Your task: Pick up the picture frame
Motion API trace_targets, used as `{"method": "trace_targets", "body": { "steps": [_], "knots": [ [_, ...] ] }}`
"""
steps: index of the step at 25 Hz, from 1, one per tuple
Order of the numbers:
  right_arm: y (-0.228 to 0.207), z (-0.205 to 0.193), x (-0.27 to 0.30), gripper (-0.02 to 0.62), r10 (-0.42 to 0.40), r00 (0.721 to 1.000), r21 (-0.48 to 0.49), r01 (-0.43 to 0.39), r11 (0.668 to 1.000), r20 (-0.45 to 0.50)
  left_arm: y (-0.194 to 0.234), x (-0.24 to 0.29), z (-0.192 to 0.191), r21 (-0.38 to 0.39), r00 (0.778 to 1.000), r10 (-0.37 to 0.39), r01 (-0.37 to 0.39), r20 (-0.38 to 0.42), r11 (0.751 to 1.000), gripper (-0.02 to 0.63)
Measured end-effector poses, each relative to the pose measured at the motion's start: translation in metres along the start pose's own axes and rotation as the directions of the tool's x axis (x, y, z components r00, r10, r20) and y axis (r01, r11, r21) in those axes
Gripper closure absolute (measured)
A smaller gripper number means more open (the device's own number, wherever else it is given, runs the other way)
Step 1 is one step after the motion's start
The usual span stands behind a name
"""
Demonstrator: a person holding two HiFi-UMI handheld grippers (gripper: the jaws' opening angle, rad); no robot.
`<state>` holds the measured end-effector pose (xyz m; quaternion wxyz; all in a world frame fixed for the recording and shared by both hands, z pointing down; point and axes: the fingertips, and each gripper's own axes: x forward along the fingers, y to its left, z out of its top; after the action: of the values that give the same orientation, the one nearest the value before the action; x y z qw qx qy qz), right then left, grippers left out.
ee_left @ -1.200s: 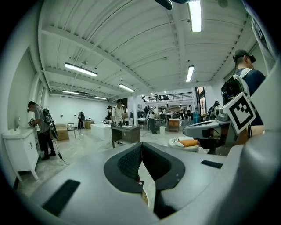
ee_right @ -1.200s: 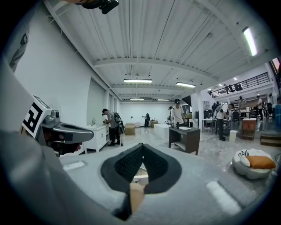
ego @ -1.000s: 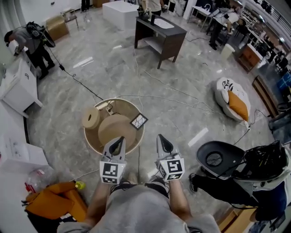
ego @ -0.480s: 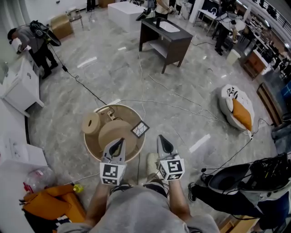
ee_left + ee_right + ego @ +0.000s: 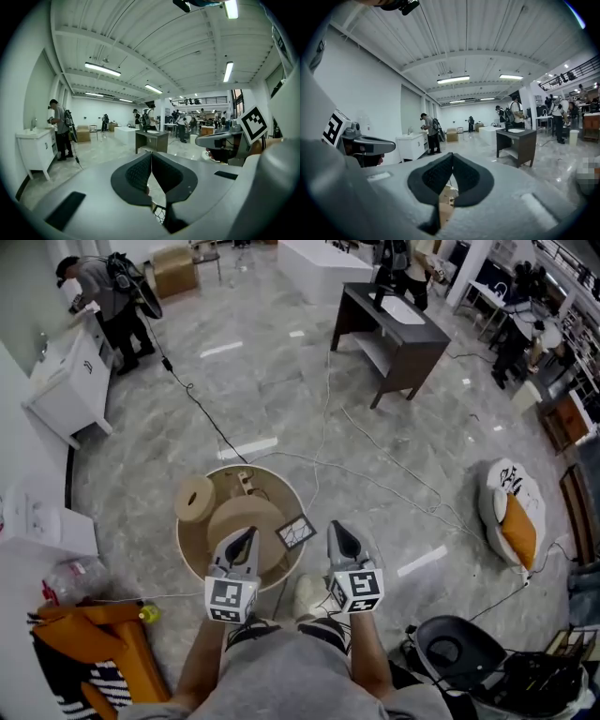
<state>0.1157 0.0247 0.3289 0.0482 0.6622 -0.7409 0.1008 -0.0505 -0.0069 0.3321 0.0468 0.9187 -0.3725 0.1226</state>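
A small dark picture frame [image 5: 295, 532] with a pale patterned picture leans at the right rim of a round wooden table [image 5: 194, 552]. My left gripper [image 5: 245, 538] hovers over the table's front part, just left of the frame, its jaws shut and empty. My right gripper [image 5: 338, 537] hangs to the right of the frame, off the table, also shut and empty. In the left gripper view the jaws [image 5: 151, 165] meet tip to tip, and a corner of the frame shows below them. In the right gripper view the jaws [image 5: 452, 166] are closed above the wooden table.
On the table stand a round wooden disc [image 5: 246, 524], a roll [image 5: 194, 498] and small wooden pieces [image 5: 245, 483]. A cable [image 5: 375, 486] runs over the marble floor. An orange bag [image 5: 105, 638] lies at the left, a dark desk [image 5: 394, 338] stands far off, a cushion seat [image 5: 515, 515] at the right.
The whole view has shifted: the table and frame have come nearer, under the grippers. The black chair base has slid from the right side to the lower right. Both grippers stay shut.
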Motion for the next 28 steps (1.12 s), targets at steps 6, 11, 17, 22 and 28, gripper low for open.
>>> {"method": "trace_targets", "body": {
  "steps": [6,11,17,22,28],
  "knots": [
    [-0.042,-0.033,0.066,0.595,0.092,0.991,0.008,-0.092,0.996,-0.096,0.015,0.059,-0.034,-0.062,0.992,0.093,-0.098,-0.088,0.993,0.586],
    [-0.068,-0.083,0.116,0.595,0.144,0.974,0.021,-0.142,0.990,-0.177,0.028,0.104,-0.080,-0.101,0.980,0.133,-0.149,-0.149,0.984,0.586],
    [-0.092,-0.164,0.168,0.595,0.174,0.945,0.067,-0.161,0.985,-0.277,0.043,0.147,-0.160,-0.163,0.956,0.143,-0.189,-0.257,0.968,0.586],
    [-0.099,-0.236,0.195,0.595,0.198,0.915,0.067,-0.186,0.980,-0.352,0.051,0.170,-0.235,-0.208,0.933,0.142,-0.219,-0.332,0.953,0.586],
    [-0.105,-0.317,0.201,0.595,0.215,0.873,0.077,-0.202,0.976,-0.437,0.040,0.189,-0.309,-0.237,0.911,0.102,-0.210,-0.400,0.948,0.586]
  ]
}}
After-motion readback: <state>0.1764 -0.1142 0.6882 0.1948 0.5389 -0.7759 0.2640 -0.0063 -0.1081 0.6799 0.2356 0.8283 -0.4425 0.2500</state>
